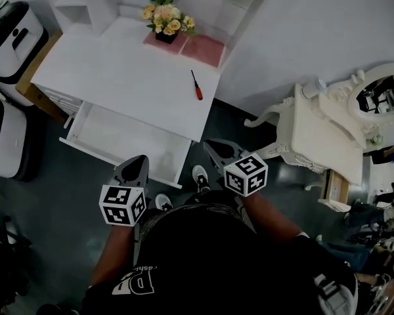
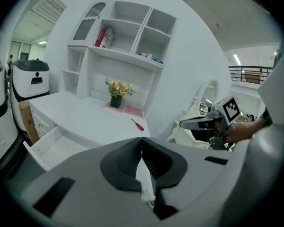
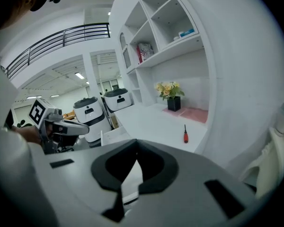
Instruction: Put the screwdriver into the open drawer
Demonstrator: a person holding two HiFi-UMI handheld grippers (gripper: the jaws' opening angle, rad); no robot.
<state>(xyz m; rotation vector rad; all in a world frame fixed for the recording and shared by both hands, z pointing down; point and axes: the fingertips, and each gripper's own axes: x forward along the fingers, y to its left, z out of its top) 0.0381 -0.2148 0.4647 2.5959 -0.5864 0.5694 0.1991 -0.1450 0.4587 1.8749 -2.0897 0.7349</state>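
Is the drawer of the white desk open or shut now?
Open. The drawer is pulled out from under the desk, its white bottom showing. The screwdriver lies on the desk top.

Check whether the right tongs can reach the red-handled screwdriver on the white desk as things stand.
Probably yes: the red-handled screwdriver lies in the open on the white desk, nothing between it and the right tongs, which are shut and empty.
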